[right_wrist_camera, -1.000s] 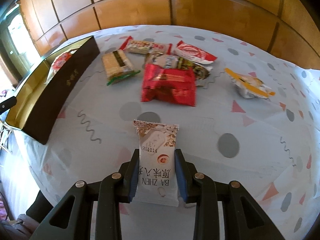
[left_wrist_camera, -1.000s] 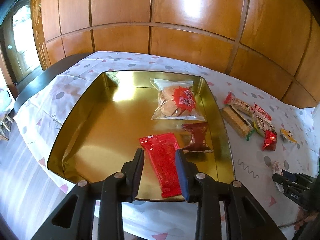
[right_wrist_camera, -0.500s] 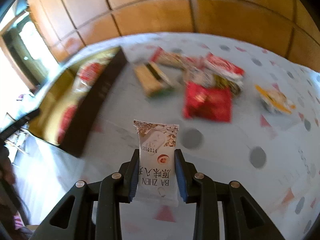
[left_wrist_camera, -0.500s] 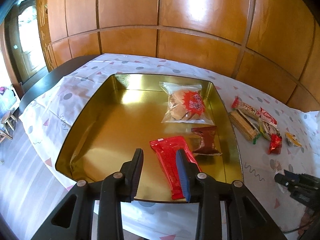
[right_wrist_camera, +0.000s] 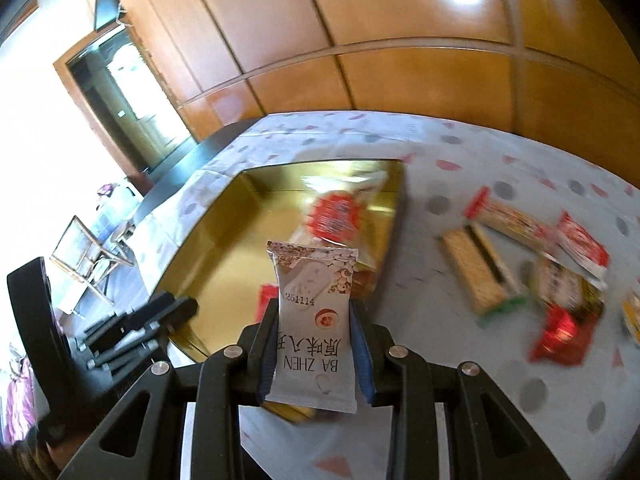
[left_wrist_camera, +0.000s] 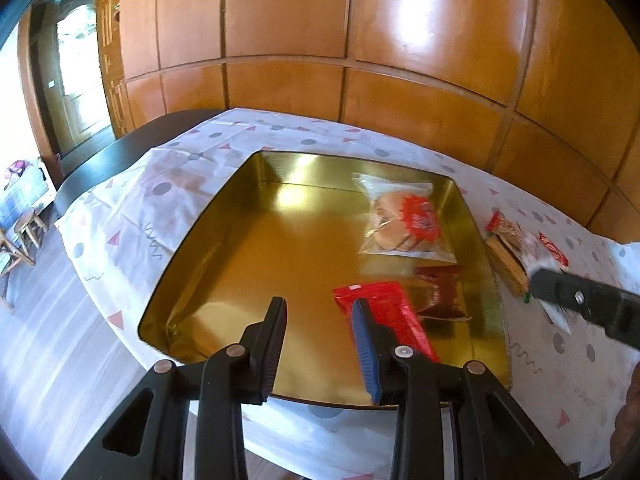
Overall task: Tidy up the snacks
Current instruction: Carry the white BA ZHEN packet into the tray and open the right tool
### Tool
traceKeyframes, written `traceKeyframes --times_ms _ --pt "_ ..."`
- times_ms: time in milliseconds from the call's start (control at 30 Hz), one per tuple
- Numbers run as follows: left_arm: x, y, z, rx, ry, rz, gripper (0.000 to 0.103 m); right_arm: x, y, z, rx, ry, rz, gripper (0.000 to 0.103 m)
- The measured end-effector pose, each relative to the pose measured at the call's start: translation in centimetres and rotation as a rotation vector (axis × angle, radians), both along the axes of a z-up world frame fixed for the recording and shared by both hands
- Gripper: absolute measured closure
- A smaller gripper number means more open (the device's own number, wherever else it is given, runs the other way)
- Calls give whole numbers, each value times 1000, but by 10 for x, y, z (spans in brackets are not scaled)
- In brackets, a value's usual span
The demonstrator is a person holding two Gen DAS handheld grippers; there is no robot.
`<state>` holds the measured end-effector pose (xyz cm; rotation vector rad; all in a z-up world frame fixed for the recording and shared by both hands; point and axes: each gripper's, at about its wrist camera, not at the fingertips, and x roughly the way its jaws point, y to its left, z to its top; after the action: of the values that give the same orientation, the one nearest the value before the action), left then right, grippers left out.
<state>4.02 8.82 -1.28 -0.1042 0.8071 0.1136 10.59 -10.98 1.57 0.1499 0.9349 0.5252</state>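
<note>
A white packet [right_wrist_camera: 314, 316] marked BA ZHEN is clamped between the pads of the right gripper [right_wrist_camera: 314, 344], its printed top standing up past the fingertips toward 12 o'clock. In the right wrist view the packet is seen above the near right part of a gold tin [right_wrist_camera: 224, 240], whose floor spreads from 10 to 12 o'clock of the gripper. A clear bag [right_wrist_camera: 336, 212] with a red burst label is seen in the tin just beyond the packet. On the spotted cloth [right_wrist_camera: 500, 360], from 1 to 3 o'clock, loose snacks are scattered and blurred: a tan bar [right_wrist_camera: 474, 276], a long packet [right_wrist_camera: 508, 216] and a red pack [right_wrist_camera: 560, 336].

The left gripper [left_wrist_camera: 320, 340] is held with its jaws apart and nothing between them, over the tin's near edge [left_wrist_camera: 320, 398]. A red packet [left_wrist_camera: 392, 320] lies on the tin floor just at 1 o'clock of it, partly hidden behind the blue right pad. A brown packet [left_wrist_camera: 442, 292] lies beside the red one, and the clear bag [left_wrist_camera: 404, 220] farther off at 1 o'clock. The right gripper [left_wrist_camera: 584, 304] is seen at 3 o'clock, beside the tin's right wall.
</note>
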Motion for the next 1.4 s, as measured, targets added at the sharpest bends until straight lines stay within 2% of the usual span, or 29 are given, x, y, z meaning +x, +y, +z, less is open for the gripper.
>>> traceKeyframes --times_ms 167,367,867,1133,1400 --pt "0 11 -6 -4 14 22 68 17 35 -21 -52 39 34 68" --pt "0 15 -10 -7 27 30 68 11 39 -33 -70 40 37 64" --pt "-4 -2 1 23 1 -8 68 -16 -15 -13 -42 -54 -104 64" --pt "-5 -14 2 35 5 -45 68 -28 -44 -19 -60 -48 -173 64" --pt "-3 -27 4 47 8 -77 68 -40 -85 -40 -92 1 -259 64"
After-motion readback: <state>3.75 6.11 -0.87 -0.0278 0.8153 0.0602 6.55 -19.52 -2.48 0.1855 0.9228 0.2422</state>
